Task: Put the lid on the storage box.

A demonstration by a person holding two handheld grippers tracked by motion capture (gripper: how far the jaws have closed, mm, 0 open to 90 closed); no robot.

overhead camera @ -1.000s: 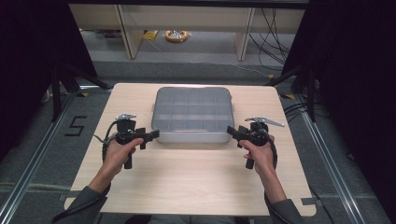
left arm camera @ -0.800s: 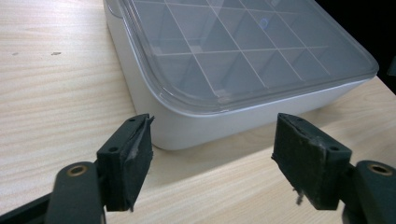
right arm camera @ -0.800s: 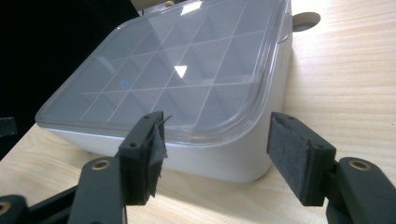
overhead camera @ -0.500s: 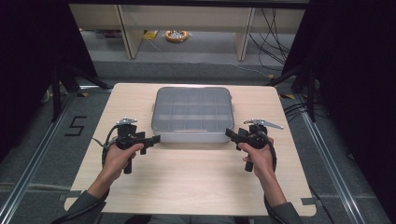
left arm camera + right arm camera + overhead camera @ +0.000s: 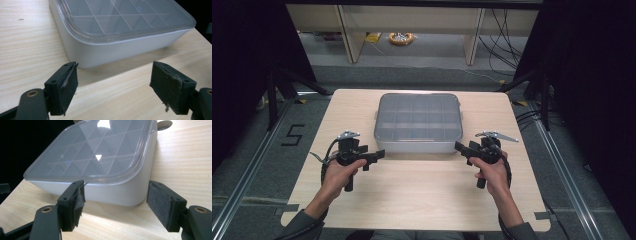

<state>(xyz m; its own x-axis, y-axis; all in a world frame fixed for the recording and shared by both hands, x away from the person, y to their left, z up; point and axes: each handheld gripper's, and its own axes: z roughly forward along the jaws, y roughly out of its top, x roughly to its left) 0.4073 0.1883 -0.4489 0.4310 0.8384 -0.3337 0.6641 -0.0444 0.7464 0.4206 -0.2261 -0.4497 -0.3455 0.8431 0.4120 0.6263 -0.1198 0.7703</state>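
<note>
High view: both grippers, left gripper [image 5: 379, 153] and right gripper [image 5: 459, 146], jaws wide, empty, flanking lidded organizer box [image 5: 418, 122]; looks rigid, light, slick plastic; best grabbed at near corners.

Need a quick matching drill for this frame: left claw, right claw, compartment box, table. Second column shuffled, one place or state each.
Things:
1. left claw
2. right claw
3. compartment box
4. table

States or places:
A. light wood surface under everything
B. open, near the box's front left corner
C. grey, clear lid on, mid-table
D. open, near the box's front right corner

Pairs: 1-B, 2-D, 3-C, 4-A
</note>
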